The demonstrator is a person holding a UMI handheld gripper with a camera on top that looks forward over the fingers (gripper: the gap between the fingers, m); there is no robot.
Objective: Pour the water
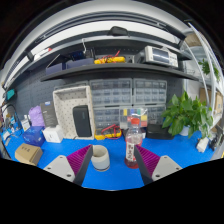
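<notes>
The gripper [113,163] hangs over a smooth bright blue tabletop [60,152], its two dark fingers spread wide with nothing between them but bare blue surface. Each finger carries a magenta pad with a ridged, striped look on its inner face; the left pad [81,161] and the right pad [148,159] slant away from each other.

Just ahead of the fingers, nearer the left one, stands a short round cup [99,157], off-white and matte (ceramic or plastic, hard to say), its mouth open upward. To its right, ahead of the right finger, stands an upright clear plastic bottle [132,146] with a reddish label or contents low on its body and a pale cap. Cup and bottle are near each other but apart, and neither touches the gripper.

Beyond them, against the back of the table, sits a grey cabinet of small translucent drawers [125,100], laid out as a regular grid. Left of it leans a white perforated panel [72,108] with a dark flat rectangle in front of it. A leafy green potted plant [187,112] fills the right side. At the far left are a purple container [37,116] and a tan woven-looking box [28,154] on the blue surface. A dark shelf [105,70] runs above the cabinet, carrying a yellow tool and a pale box.
</notes>
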